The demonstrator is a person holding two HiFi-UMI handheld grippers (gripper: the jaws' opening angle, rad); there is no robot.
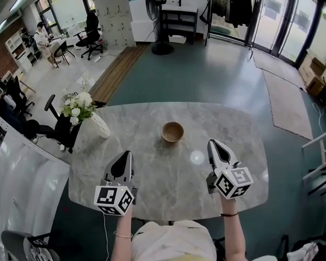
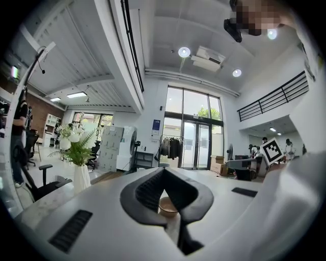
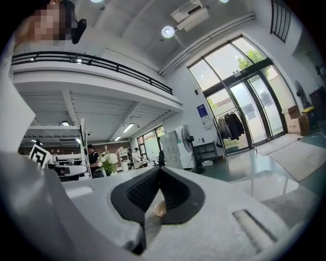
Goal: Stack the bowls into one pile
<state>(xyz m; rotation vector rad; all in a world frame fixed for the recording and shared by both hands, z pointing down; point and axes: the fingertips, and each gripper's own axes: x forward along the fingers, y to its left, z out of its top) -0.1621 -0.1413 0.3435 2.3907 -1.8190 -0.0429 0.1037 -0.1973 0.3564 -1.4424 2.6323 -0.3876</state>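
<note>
One wooden bowl (image 1: 173, 131) sits mid-table, at twelve o'clock from the two grippers. The left gripper (image 1: 127, 153) and right gripper (image 1: 214, 142) both have jaws pressed together, empty. One flower vase (image 1: 100, 126) stands at ten o'clock by the marble table (image 1: 234, 125) edge, and there is open room all round the bowl.

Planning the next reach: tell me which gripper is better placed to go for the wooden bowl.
Right, narrowly. In the head view the right gripper lies nearer the bowl than the left gripper. Both are shut, empty and pointed at it, so either must open first.
</note>
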